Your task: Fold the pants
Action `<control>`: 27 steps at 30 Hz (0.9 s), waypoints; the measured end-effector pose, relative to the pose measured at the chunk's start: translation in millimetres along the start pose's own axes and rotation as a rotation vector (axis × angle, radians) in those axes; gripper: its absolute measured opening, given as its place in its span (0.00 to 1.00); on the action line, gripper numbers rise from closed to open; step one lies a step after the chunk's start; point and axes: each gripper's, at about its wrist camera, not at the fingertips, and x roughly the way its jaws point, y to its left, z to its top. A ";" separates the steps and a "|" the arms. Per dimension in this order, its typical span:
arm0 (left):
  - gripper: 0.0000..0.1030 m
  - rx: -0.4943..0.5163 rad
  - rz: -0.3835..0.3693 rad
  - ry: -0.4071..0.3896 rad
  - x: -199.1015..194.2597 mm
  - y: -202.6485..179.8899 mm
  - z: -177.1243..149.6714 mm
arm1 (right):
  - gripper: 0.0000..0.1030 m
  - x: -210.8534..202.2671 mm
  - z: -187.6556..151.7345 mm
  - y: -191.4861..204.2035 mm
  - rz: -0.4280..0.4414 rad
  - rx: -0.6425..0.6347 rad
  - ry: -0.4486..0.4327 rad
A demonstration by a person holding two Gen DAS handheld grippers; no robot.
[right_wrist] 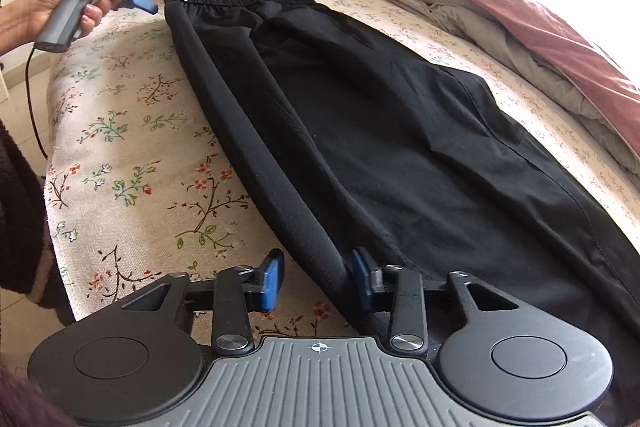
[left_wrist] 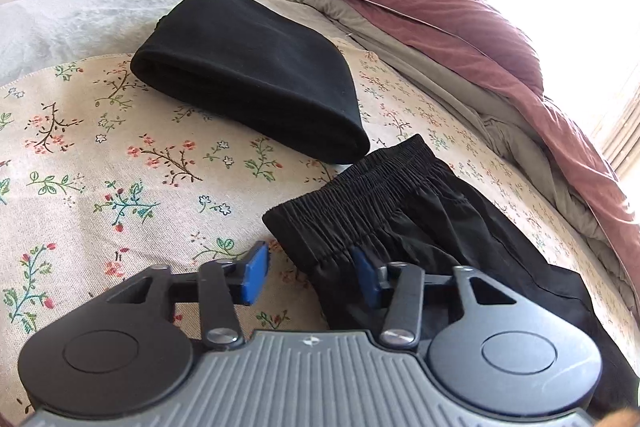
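Pants (right_wrist: pixel 400 131) lie lengthwise on the floral cloth (right_wrist: pixel 132 163), already halved leg on leg, waistband (left_wrist: pixel 360 187) at 12 o'clock in the right wrist view, hems out of frame near the camera. Cross folds look not yet done. Left gripper (left_wrist: pixel 316 277) jaws apart, straddling the waistband corner, nothing pinched. Right gripper (right_wrist: pixel 318 281) also spread, straddling the folded edge near the leg end. Another folded black garment (left_wrist: pixel 248 75) sits at 11 o'clock of the waistband; duvet (left_wrist: pixel 460 27) at 2 o'clock.
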 end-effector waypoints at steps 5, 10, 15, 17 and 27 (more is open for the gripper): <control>0.24 0.047 0.010 -0.053 -15.1 -1.5 1.0 | 0.09 -4.5 -2.5 5.0 0.035 -0.016 0.000; 0.21 0.088 0.079 -0.066 -29.1 5.2 -3.2 | 0.07 -11.9 -5.2 11.8 0.085 -0.010 0.003; 0.20 0.094 0.144 -0.055 -47.3 24.7 -7.5 | 0.06 -18.8 -6.9 21.7 0.154 -0.007 0.020; 0.20 0.105 0.166 -0.035 -53.5 31.6 -10.2 | 0.05 -17.7 -7.4 25.3 0.168 -0.007 0.032; 0.53 0.300 0.246 0.032 -62.6 18.8 -35.7 | 0.33 -26.3 -10.6 10.0 0.135 0.102 0.048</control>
